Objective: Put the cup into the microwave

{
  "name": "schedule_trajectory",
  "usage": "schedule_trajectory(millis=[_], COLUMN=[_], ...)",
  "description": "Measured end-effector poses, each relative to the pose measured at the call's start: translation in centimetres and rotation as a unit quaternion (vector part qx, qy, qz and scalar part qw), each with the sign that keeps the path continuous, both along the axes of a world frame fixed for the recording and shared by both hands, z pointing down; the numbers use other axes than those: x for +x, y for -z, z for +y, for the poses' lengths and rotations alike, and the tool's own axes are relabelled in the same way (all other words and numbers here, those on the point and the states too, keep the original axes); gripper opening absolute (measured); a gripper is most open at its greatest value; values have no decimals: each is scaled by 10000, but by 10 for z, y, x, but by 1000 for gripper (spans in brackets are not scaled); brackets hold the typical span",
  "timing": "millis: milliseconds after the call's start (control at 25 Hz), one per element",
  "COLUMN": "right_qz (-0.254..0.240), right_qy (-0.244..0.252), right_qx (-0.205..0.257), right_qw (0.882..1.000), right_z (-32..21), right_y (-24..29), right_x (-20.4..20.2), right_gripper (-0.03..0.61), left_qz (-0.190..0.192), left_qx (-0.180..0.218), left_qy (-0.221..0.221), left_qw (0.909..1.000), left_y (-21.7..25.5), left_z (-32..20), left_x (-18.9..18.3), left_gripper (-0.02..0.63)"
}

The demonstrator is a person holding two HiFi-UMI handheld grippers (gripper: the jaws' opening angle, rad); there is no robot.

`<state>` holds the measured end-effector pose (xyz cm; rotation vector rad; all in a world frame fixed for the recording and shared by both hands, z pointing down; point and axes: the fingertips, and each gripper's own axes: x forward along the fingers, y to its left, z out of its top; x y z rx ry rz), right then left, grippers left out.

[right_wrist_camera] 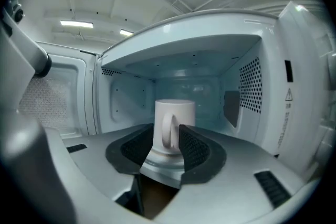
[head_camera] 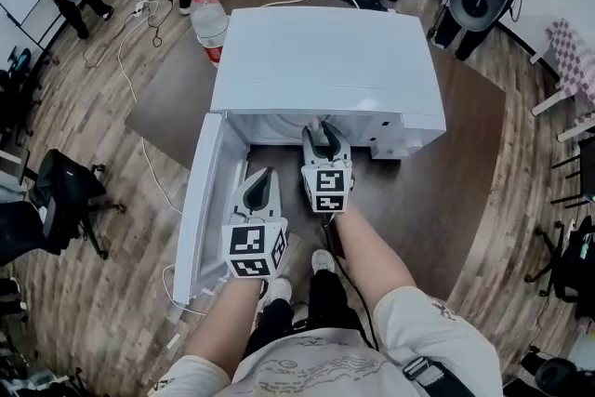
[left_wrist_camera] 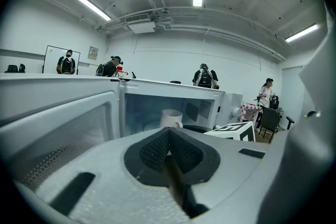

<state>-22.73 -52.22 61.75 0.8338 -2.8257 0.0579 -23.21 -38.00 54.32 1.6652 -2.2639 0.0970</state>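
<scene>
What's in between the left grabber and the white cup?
Nothing is in the way. The left gripper view shows only the open doorway of the boxy white microwave between the shut left gripper and the white ceramic cup standing inside it.

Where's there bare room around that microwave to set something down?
Bare table lies to the right of the microwave, and in front of it, right of the right gripper. Inside, gaps flank the cup on both sides. Crowded: the opening, where the open door, left gripper and right gripper sit close.
</scene>
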Motion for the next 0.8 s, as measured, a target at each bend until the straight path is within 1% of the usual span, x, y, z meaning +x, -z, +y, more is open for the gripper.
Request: schedule_trajectory(millis=[80,120,160,240,440,800], right_qz=[44,46,38,23,-153,-506], right_qy=[-80,-113,-141,-150,-238,-284], right_qx=[-67,-103,-139,-227,-448,-145], right_qw=[9999,9999,9998,9996,9986,9982], right_z=[4,7,12,24,56,100], right_y=[2,5,11,23,69,173], right_x=[10,17,24,39,71,93], right_gripper=[149,124,35,15,12,12], left_qz=[15,20,17,-1,-65,-311], left_qx=[-17,-28,-37,-18,69,328], left_qy=[-41,-69,-104,-189,-363,-585], left_qw=[10000,10000,9999,9998,9993,9973], left_y=[3,5,8,15,36,90], left_z=[2,3,3,3,3,12], left_x=[1,2,4,7,20,35], left_gripper=[14,14,14,14,14,14])
